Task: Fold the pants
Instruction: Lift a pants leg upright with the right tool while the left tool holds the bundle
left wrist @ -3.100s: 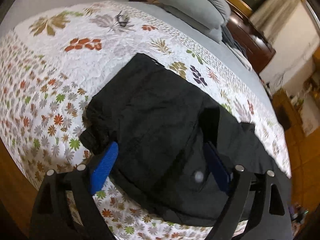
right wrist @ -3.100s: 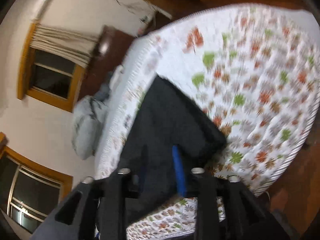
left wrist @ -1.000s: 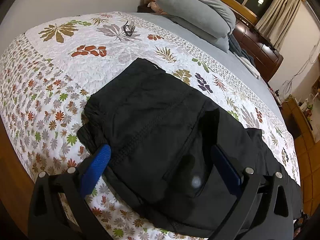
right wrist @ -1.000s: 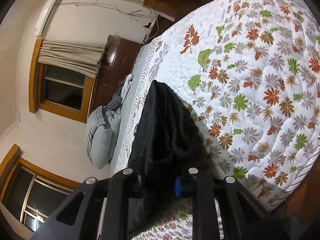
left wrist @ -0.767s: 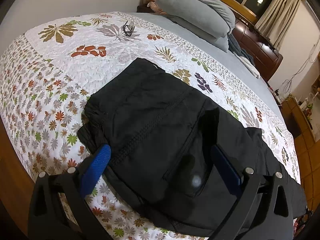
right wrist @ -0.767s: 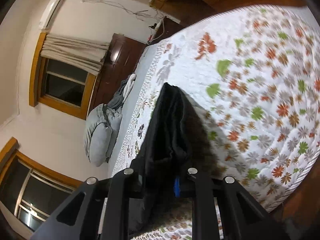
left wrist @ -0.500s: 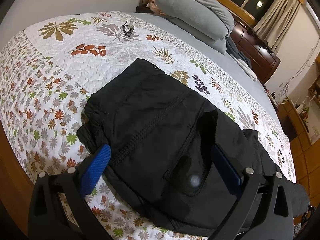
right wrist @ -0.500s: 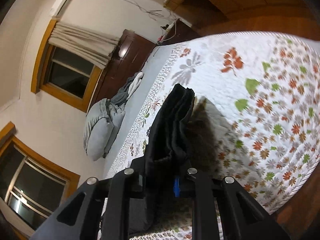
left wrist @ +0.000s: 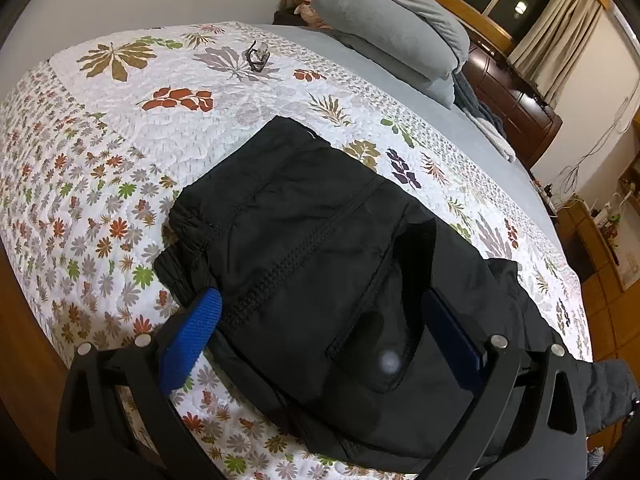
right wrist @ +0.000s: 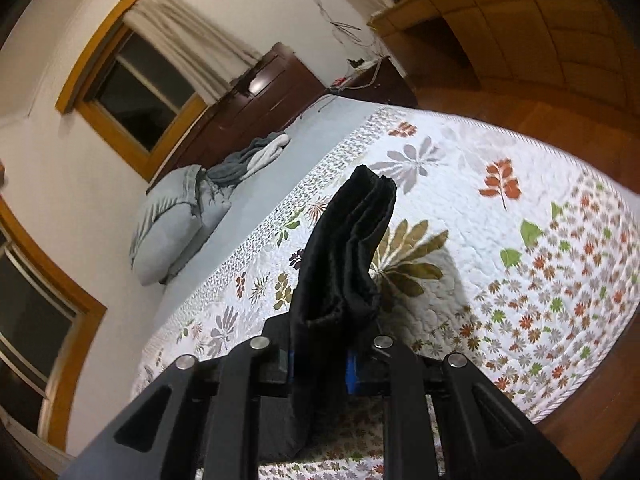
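The black pants (left wrist: 304,248) lie on the floral quilt (left wrist: 120,132), waist end to the left, legs trailing right past the frame edge. My left gripper (left wrist: 320,328) is open, its blue pads spread wide on either side of the waist part, just above the fabric. My right gripper (right wrist: 320,364) is shut on the bunched leg end of the pants (right wrist: 348,248), which stands up from the jaws above the quilt (right wrist: 520,240).
Grey pillows (left wrist: 392,36) and bedding lie at the head of the bed. Eyeglasses (left wrist: 257,55) rest on the quilt beyond the pants. A dark wooden dresser (left wrist: 516,96) stands by the window. The wooden floor (right wrist: 560,40) runs beside the bed's edge.
My right gripper has lifted and swung the gripped leg end up off the quilt, so more of the room shows. My left gripper has stayed open over the waist.
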`<state>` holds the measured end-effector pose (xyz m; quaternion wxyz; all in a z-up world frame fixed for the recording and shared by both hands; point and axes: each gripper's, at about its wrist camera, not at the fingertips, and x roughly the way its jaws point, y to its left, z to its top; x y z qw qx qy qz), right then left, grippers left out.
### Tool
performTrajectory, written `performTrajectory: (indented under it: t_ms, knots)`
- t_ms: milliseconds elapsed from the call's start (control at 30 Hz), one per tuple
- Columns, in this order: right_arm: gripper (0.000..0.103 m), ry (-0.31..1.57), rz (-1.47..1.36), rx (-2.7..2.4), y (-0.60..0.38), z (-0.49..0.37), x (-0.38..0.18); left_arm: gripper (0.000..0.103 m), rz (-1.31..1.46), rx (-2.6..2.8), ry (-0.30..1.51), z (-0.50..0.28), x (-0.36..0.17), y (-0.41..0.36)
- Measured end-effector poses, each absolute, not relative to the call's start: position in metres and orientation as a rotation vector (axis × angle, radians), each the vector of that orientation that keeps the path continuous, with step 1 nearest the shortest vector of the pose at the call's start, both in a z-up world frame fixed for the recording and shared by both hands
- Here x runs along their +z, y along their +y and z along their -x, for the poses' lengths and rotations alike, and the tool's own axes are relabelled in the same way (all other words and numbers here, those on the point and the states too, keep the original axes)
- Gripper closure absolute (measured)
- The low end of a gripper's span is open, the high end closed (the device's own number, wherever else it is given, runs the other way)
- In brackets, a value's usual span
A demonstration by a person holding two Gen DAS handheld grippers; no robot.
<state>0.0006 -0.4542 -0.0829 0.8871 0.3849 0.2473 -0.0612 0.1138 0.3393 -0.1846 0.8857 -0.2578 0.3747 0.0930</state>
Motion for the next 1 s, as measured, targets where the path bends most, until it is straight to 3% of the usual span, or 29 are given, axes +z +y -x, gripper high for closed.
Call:
performTrajectory:
  t_ms: [1000]
  knots:
    - [0.086, 0.512, -0.499, -0.102, -0.405, -0.016, -0.029, 0.003, 0.450, 0.288, 0.839, -0.127, -0.187, 0.327]
